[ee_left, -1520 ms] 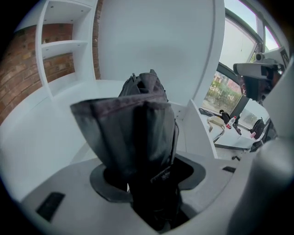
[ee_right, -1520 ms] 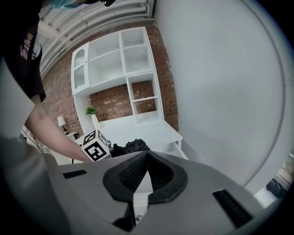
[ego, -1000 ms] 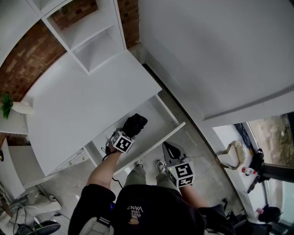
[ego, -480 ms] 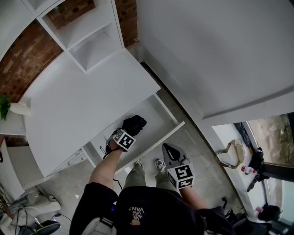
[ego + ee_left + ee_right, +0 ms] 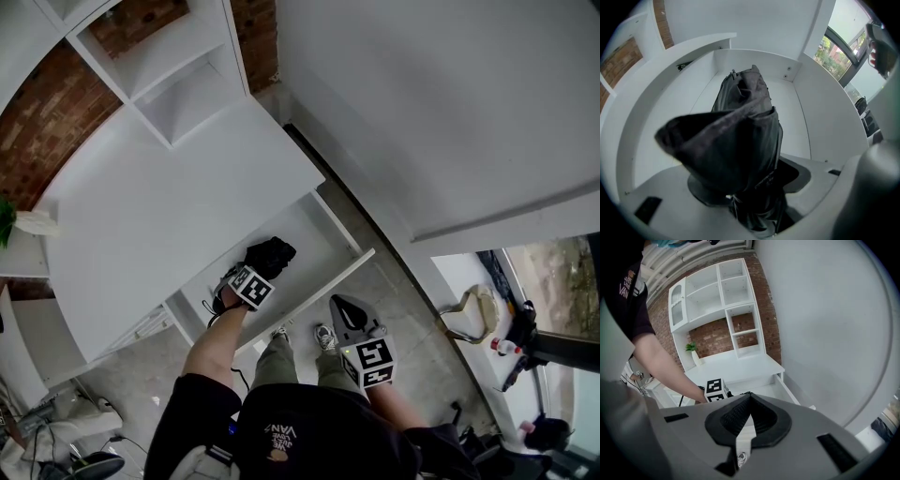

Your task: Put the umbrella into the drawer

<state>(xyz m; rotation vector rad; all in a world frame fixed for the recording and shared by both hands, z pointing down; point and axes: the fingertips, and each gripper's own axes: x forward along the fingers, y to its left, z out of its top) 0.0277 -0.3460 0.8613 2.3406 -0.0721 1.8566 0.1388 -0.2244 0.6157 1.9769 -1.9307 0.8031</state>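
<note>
The black folded umbrella [image 5: 269, 256] stands steeply in the open white drawer [image 5: 323, 292] under the desk top. My left gripper [image 5: 260, 270] points down into the drawer with the umbrella [image 5: 736, 140] between its jaws; the jaws are opening, and the fabric still sits pinched low between them. In the left gripper view the drawer's [image 5: 825, 117] white floor and walls surround the umbrella. My right gripper [image 5: 345, 307] hangs in front of the drawer, shut and empty. Its own view shows its pads [image 5: 761, 420] meeting, with the left gripper's marker cube [image 5: 716, 389] beyond.
A white desk top [image 5: 169, 206] lies above the drawer, with open white shelves [image 5: 178, 75] against a brick wall behind. A small plant [image 5: 7, 220] stands at the far left. A white wall runs along the right. My feet [image 5: 323, 336] are below the drawer front.
My left gripper has sunk a little deeper into the drawer with the umbrella. The right gripper has stayed where it was.
</note>
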